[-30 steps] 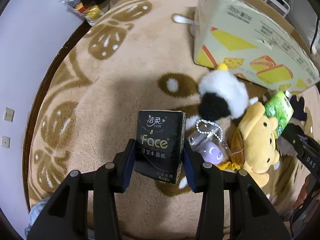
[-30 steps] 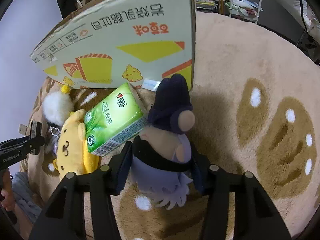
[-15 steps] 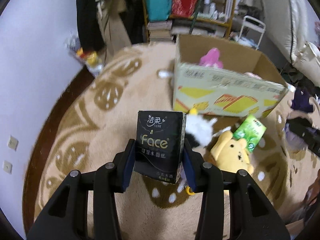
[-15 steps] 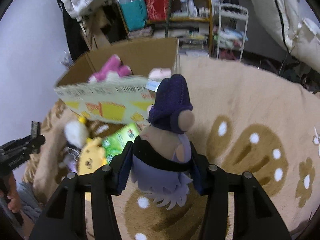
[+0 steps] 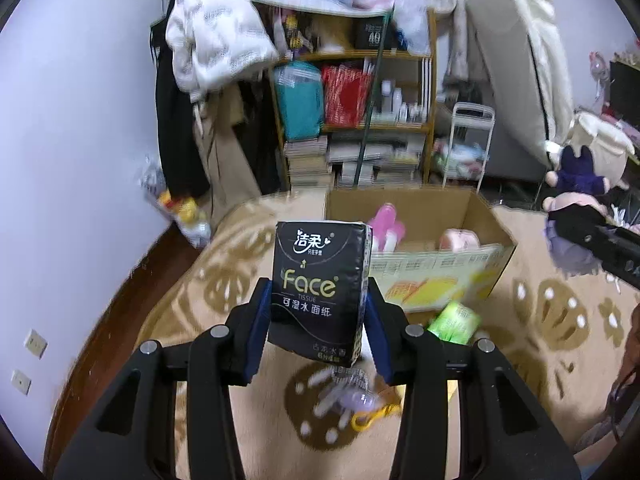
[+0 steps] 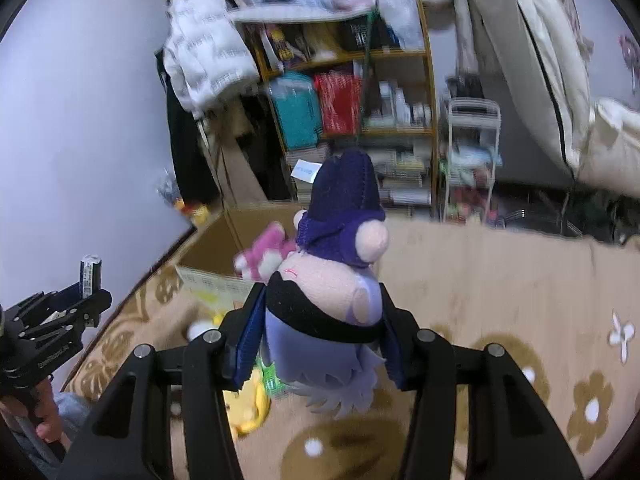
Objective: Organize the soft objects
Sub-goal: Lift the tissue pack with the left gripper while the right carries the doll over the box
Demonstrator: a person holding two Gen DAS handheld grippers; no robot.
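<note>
- The left gripper (image 5: pixel 318 312) has its jaws pinching a black tissue pack (image 5: pixel 320 286) by its two narrow sides, low on the pack, so most of it stands above the jaws.
- The tissue pack is upright, long axis vertical, printed face toward the camera and top edge pointing up; it tilts slightly to one side.
- The right gripper (image 6: pixel 316 340) has its jaws closed on a plush doll (image 6: pixel 332 296) around the waist, at the black band.
- The doll stands roughly upright between the jaws, long axis vertical with a lean toward the right, its dark purple hood pointing up and its fringed pale skirt hanging below the jaws.
- Both things are held in the air above the rug (image 5: pixel 532 240), short of the cardboard box (image 5: pixel 440 276), which sits ahead of both pairs of jaws with its top open.
- Done so far, by the look of it: the box already holds a pink toy (image 5: pixel 386 228) and another pale pink thing (image 5: pixel 458 240).
- Left to do: the two held things are not yet in the box, and a green tissue pack (image 5: pixel 454 322), a yellow plush (image 6: pixel 248 404) and a small keychain toy (image 5: pixel 356 402) lie on the rug below and just beyond the jaws.
- I judge the task partway through, with both hands in the carrying step.
</note>
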